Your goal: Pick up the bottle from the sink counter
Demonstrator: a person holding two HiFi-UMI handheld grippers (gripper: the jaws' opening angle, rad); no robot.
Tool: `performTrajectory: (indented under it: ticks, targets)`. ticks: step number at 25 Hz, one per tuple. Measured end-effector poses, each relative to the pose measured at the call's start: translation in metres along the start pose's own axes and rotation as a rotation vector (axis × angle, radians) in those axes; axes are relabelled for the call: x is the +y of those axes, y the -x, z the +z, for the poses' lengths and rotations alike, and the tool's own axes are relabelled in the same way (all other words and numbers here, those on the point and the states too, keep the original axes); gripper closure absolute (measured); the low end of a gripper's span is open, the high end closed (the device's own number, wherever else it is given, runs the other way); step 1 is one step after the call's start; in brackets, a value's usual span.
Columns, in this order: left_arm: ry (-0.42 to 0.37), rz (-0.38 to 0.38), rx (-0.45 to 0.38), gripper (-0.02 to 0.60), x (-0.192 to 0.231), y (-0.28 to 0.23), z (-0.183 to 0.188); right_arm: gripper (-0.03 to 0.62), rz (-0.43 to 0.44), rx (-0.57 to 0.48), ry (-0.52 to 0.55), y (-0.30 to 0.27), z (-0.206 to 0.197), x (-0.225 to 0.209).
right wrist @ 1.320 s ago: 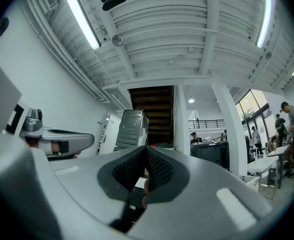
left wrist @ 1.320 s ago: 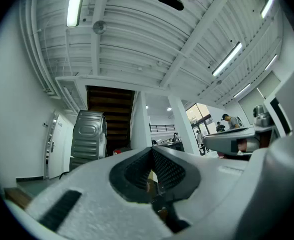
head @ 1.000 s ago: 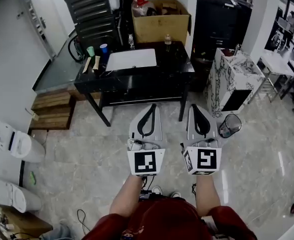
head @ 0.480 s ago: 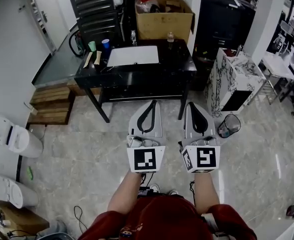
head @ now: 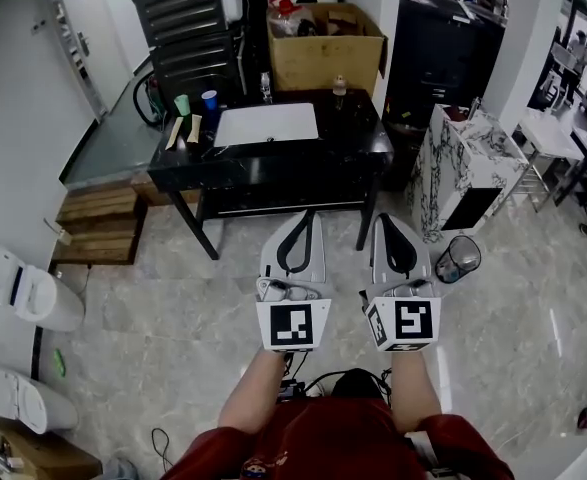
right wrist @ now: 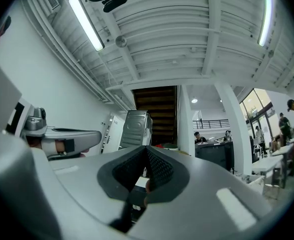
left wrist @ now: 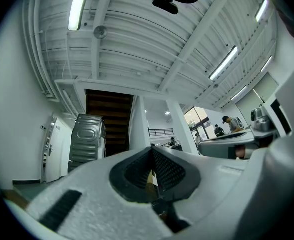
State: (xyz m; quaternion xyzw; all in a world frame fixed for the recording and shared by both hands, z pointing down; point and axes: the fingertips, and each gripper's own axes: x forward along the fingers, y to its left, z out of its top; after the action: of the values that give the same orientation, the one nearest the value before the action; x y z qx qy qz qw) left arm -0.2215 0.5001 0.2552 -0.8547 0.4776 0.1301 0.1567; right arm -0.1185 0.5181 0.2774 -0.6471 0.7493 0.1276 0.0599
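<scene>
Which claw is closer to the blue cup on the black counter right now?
Left. The left claw is short of the counter, with the blue cup ahead and to its left. The right claw is beside it, farther to the right.

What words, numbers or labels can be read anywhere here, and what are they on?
None can be read.
Marker cubes on the left gripper and right gripper: black-and-white square patterns, no words.
Bottles on the sink counter: labels too small.
Cardboard box: no print made out.
</scene>
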Motion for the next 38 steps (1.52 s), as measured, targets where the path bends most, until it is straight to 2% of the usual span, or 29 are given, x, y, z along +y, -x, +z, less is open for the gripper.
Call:
performTrajectory:
  ticks: [3, 6, 10, 13, 18, 23, 26, 31, 38]
  targets:
    - [0.013, -0.005, 0.008, 0.578, 0.002, -0.002, -0.006, 0.592, -0.007, -0.001, -0.007, -0.005, -0.003, 0.0]
    - [-0.007, -0.011, 0.012, 0.578, 0.006, -0.012, -0.012, 0.592, -0.005, -0.008, 0.004, -0.016, -0.007, -0.001]
    - [-0.009, -0.007, 0.011, 0.578, 0.011, -0.032, -0.021, 0.592, 0.012, -0.014, 0.046, -0.034, -0.012, -0.003]
    - [-0.018, -0.005, 0.013, 0.578, 0.011, -0.054, -0.029, 0.592, 0.024, -0.026, 0.04, -0.051, -0.015, -0.014]
    - [-0.016, -0.016, 0.007, 0.578, 0.002, -0.094, -0.045, 0.592, 0.0, -0.013, 0.028, -0.082, -0.03, -0.048]
    - [-0.052, -0.032, 0.019, 0.578, -0.008, -0.139, -0.06, 0.592, -0.02, 0.034, 0.027, -0.116, -0.047, -0.086]
    - [-0.019, -0.018, 0.022, 0.578, -0.013, -0.162, -0.067, 0.591, -0.013, 0.032, 0.023, -0.131, -0.052, -0.105]
    - [-0.052, -0.021, 0.018, 0.578, -0.021, -0.202, -0.078, 0.592, 0.003, 0.031, 0.019, -0.157, -0.061, -0.133]
    - [-0.036, -0.011, 0.039, 0.578, -0.042, -0.254, -0.097, 0.592, 0.018, 0.027, 0.004, -0.187, -0.074, -0.181]
